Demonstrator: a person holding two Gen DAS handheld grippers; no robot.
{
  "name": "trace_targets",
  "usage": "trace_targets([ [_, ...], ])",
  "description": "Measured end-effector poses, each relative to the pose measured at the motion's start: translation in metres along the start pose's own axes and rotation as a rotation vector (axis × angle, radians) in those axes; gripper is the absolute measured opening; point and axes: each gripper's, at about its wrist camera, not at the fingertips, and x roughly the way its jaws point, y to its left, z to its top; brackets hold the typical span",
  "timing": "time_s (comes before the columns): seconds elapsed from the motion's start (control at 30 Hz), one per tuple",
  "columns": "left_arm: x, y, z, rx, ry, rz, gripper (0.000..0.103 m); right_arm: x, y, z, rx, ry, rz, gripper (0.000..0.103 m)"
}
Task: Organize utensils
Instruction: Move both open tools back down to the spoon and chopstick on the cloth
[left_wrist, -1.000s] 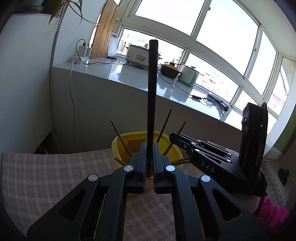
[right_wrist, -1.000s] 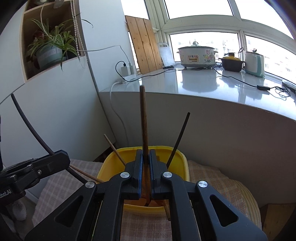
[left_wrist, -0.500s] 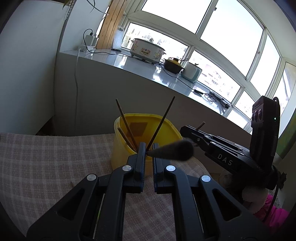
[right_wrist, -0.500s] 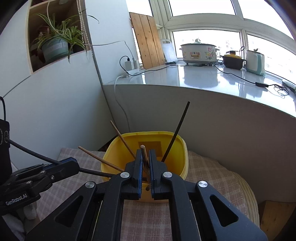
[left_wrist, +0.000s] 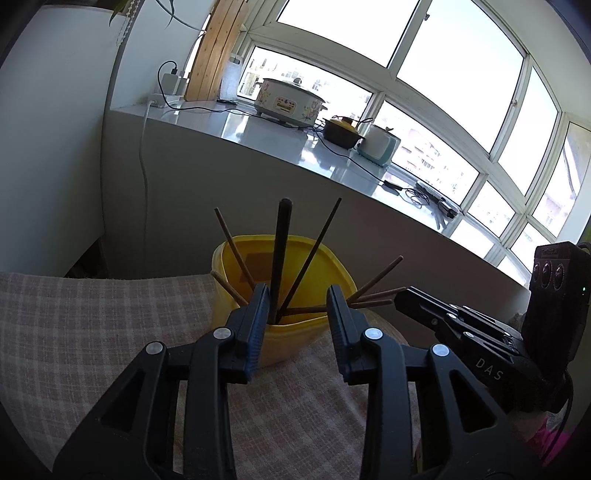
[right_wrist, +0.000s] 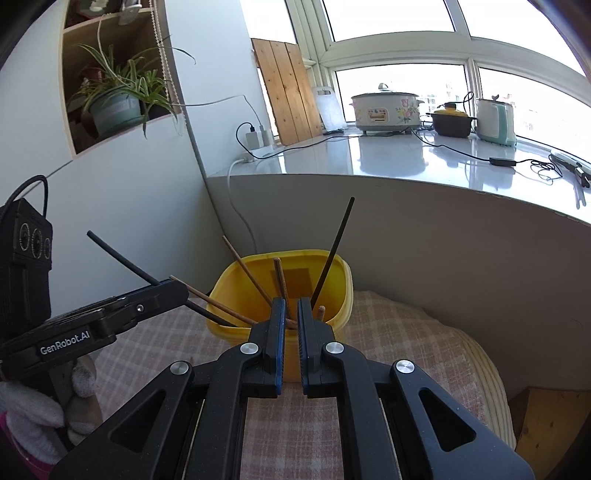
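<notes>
A yellow tub (left_wrist: 325, 258) (right_wrist: 334, 284) stands on a checked cloth and holds several chopsticks. In the left wrist view my left gripper (left_wrist: 297, 299) is open just in front of the tub; a black chopstick (left_wrist: 281, 254) stands in the tub, leaning by the left finger, free of the pads. In the right wrist view my right gripper (right_wrist: 290, 308) has a narrow gap between its jaws; a brown chopstick (right_wrist: 280, 275) stands in the tub just beyond the gap, not gripped. Each gripper shows in the other's view, the right one (left_wrist: 454, 328) and the left one (right_wrist: 122, 310).
The checked cloth (left_wrist: 92, 325) (right_wrist: 406, 350) covers the surface under the tub. Behind it rises a grey counter wall (left_wrist: 207, 192) with a cooker (right_wrist: 384, 110), pots and cables on top. A potted plant (right_wrist: 114, 103) sits in a wall niche at the left.
Both grippers have lowered their chopsticks into the tub and let go. The left jaws have opened wide; the right jaws have opened slightly.
</notes>
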Motion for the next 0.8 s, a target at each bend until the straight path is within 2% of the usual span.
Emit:
trace_targets([
  [0.03,-0.002,-0.001,-0.001,0.001,0.0,-0.003,0.032,-0.002,-0.001,-0.002,0.002,0.001,-0.001,0.006],
  [0.1,-0.008,-0.002,-0.004,0.007,-0.007,-0.006,0.032,-0.006,-0.004,-0.005,0.005,0.001,0.001,0.018],
  [0.17,-0.016,-0.003,-0.008,0.018,-0.017,-0.005,0.032,-0.01,-0.005,-0.009,0.01,-0.003,0.004,0.036],
  [0.37,-0.045,0.01,-0.028,0.007,-0.041,0.037,0.032,-0.018,-0.006,-0.024,0.011,0.009,0.029,0.039],
  [0.5,-0.059,0.027,-0.046,-0.021,-0.031,0.086,0.032,-0.016,-0.007,-0.035,0.026,0.031,0.045,0.045],
  [0.63,-0.066,0.045,-0.065,-0.054,0.011,0.121,0.035,-0.011,-0.006,-0.048,0.038,0.065,0.057,0.047],
  [0.73,-0.061,0.057,-0.083,-0.069,0.074,0.139,0.036,-0.008,-0.003,-0.058,0.037,0.091,0.064,0.054],
  [0.8,-0.056,0.063,-0.097,-0.08,0.122,0.15,0.036,-0.006,-0.001,-0.064,0.028,0.103,0.056,0.055],
])
